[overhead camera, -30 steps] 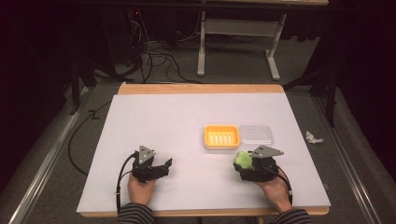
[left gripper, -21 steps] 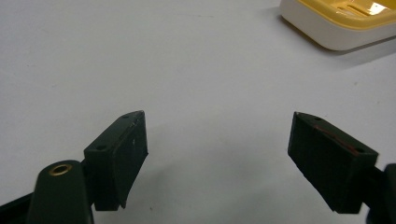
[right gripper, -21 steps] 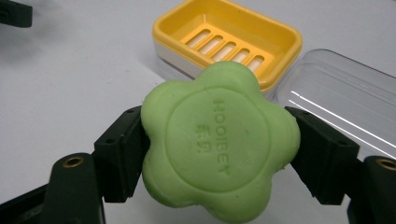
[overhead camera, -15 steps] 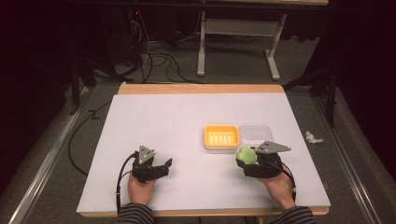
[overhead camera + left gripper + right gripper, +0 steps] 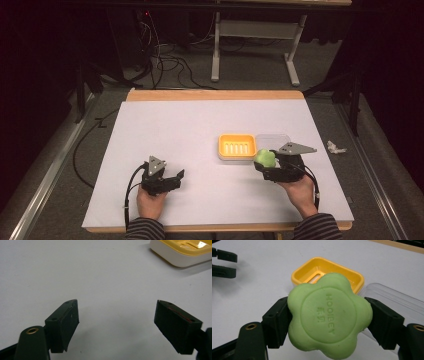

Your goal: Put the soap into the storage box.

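A green flower-shaped soap (image 5: 329,316) is clamped between the jaws of my right gripper (image 5: 329,320), which is shut on it and held above the table. In the high view the right gripper (image 5: 270,165) carries the green soap (image 5: 265,158) just in front of the yellow soap dish (image 5: 237,146). The yellow soap dish (image 5: 327,270) lies right behind the soap in the right gripper view. My left gripper (image 5: 172,181) rests low on the white table at the front left, open, with nothing between its jaws (image 5: 116,322).
A clear plastic lid (image 5: 274,140) lies beside the dish on its right, seen as the clear lid (image 5: 394,300) in the right gripper view. The white table cover (image 5: 175,130) has wide bare room at the left and back. A crumpled white scrap (image 5: 335,147) lies on the floor to the right.
My right gripper has risen a little with the green soap and edged toward the yellow dish. The left gripper has stayed where it was.
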